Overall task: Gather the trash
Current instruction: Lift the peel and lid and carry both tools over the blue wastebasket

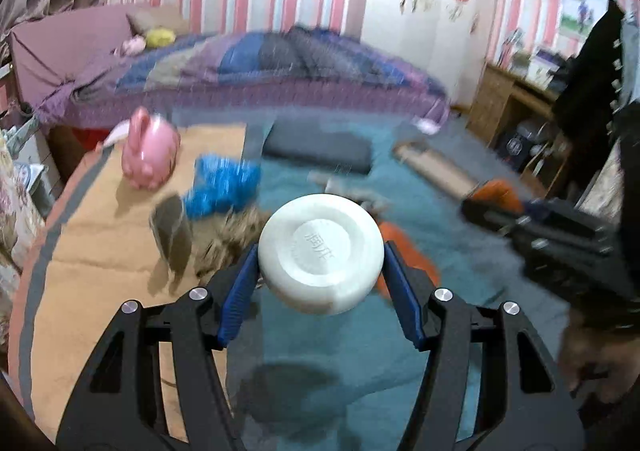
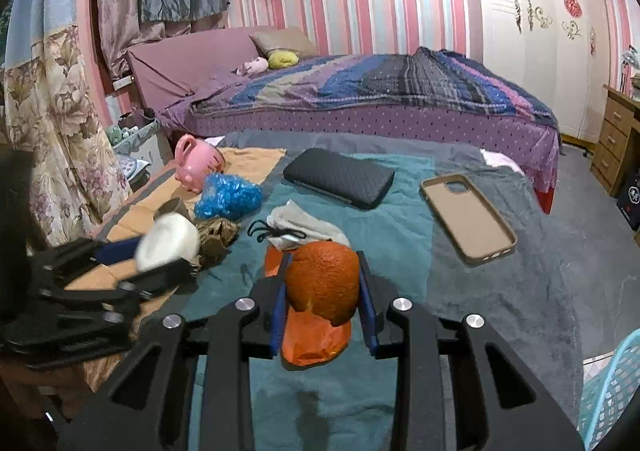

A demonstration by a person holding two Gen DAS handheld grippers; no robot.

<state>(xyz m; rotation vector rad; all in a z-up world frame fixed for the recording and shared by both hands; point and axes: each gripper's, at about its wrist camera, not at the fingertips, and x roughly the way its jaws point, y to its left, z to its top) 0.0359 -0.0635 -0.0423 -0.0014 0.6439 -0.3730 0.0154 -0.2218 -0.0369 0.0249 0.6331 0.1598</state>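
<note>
My left gripper [image 1: 321,249] is shut on a white round jar [image 1: 320,271], its blue pads pressing both sides, and holds it above the teal blanket [image 1: 360,351]. The right wrist view shows that jar [image 2: 168,241] blurred at the left. My right gripper [image 2: 323,257] is shut on a piece of orange peel [image 2: 324,287], just over an orange scrap [image 2: 316,343] lying on the blanket. Blue crumpled plastic [image 2: 228,197], a brown crumpled wad [image 2: 216,237] and a cardboard tube [image 2: 172,207] lie left of it.
A pink rabbit-shaped holder [image 2: 198,163], a black case [image 2: 340,177], a tan phone case [image 2: 468,217] and a grey cloth with a black cord [image 2: 304,227] lie on the blanket. A teal mesh basket [image 2: 612,391] shows at the lower right. A bed [image 2: 380,99] stands behind.
</note>
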